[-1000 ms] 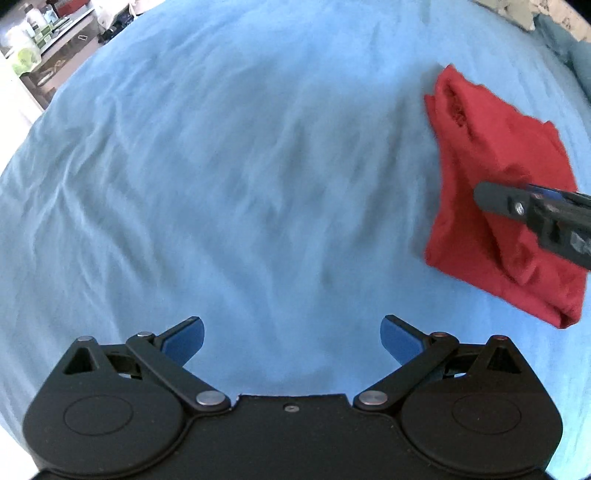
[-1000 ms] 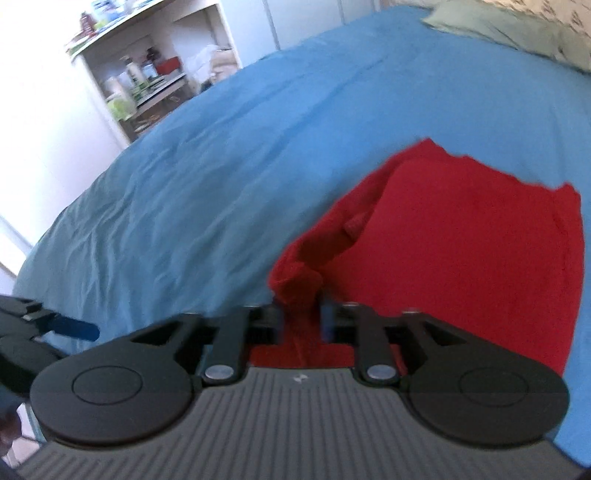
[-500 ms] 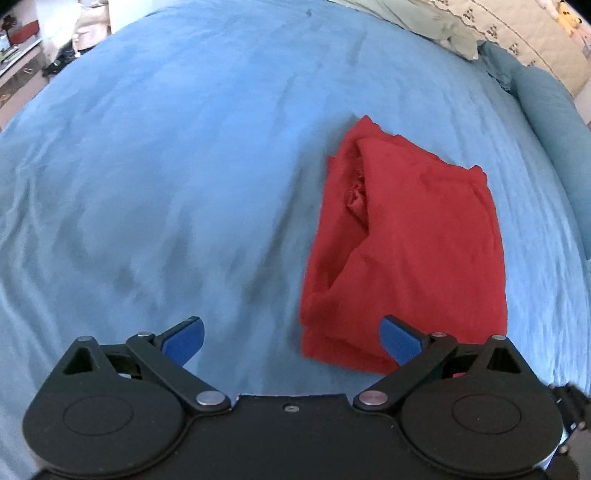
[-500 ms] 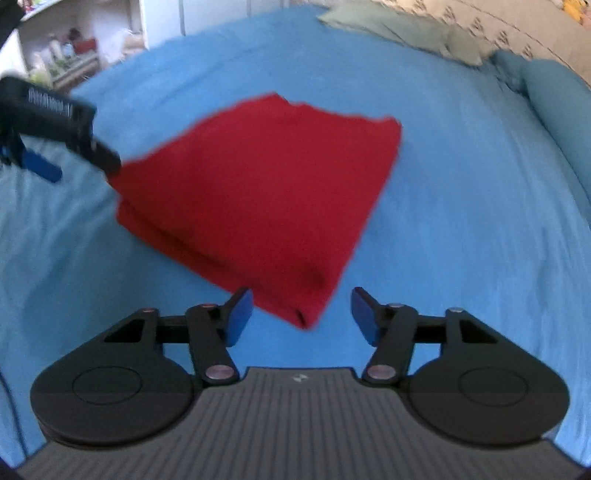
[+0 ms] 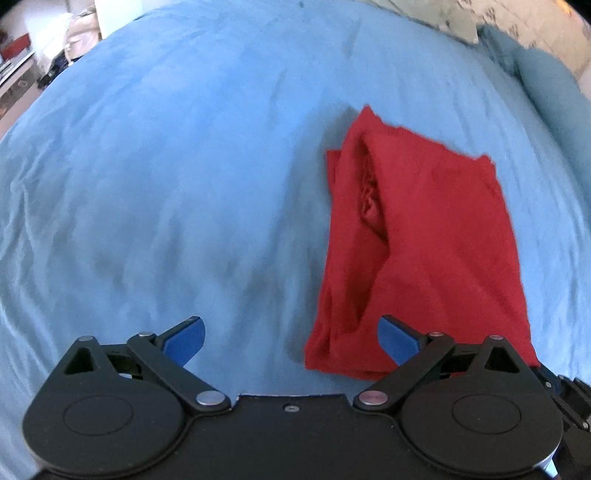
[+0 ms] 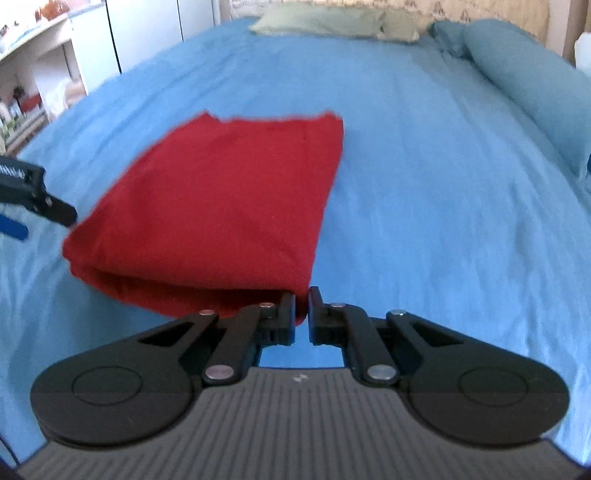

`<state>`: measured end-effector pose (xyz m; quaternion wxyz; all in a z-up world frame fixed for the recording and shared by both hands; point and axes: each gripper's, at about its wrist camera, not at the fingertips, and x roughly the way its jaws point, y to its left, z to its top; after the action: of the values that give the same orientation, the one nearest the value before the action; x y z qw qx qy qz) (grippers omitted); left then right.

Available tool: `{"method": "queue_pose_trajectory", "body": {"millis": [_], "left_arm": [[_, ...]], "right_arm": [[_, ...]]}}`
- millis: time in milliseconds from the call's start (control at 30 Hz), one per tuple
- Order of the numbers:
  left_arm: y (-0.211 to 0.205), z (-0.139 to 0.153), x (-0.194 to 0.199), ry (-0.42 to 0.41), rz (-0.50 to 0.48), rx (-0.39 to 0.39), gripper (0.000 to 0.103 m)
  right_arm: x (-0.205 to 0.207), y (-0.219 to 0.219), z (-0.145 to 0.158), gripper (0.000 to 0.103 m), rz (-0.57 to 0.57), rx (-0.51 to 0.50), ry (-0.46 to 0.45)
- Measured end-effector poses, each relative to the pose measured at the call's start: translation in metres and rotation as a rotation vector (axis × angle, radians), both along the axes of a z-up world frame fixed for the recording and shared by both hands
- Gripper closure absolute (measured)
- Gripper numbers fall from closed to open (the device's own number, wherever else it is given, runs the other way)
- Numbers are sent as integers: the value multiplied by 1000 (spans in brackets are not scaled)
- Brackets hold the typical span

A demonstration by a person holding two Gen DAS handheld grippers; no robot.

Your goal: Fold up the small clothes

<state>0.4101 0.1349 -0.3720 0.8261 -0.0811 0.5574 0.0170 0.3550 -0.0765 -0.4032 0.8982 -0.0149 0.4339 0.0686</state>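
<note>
A red garment [image 5: 424,236], folded into a rough rectangle, lies on the blue bed sheet [image 5: 166,184]. My left gripper [image 5: 291,338] is open and empty, just short of the garment's near left corner. In the right wrist view the garment [image 6: 221,206] lies ahead and to the left. My right gripper [image 6: 302,314] is shut on the garment's near right corner. The left gripper's finger [image 6: 37,199] shows at the left edge of the right wrist view.
Pillows [image 6: 332,22] and a blue bolster [image 6: 524,85] lie at the head of the bed. White shelves with clutter [image 6: 29,92] stand beyond the bed's left side. Wrinkled sheet spreads left of the garment.
My right gripper let go of the left edge, opened, moved to the near right corner and shut on it. My left gripper swung toward the garment and stayed open.
</note>
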Motion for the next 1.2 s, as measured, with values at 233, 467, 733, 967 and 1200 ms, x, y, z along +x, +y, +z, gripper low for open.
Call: {"method": "queue_pose_trajectory", "body": {"millis": [233,467,733,967,1200], "left_arm": [[-17,-38,3,66,-96,144,3],[-22,-40,8,95,-83,179,3],[-26,49,12,-57,-149,175,1],[-19,33,71,-16,-202,-88,0],[-13,-32,113,75,-155,-186,17]], "right_arm": [[-2,-2,-26,82,123,-6,46],[-1,-17,-12,74,193,31,66],[14,-34,58,14,213,78,-37],[73,-62,89,0,106,246,3],[143,-76,8,0,-17,470,241]]}}
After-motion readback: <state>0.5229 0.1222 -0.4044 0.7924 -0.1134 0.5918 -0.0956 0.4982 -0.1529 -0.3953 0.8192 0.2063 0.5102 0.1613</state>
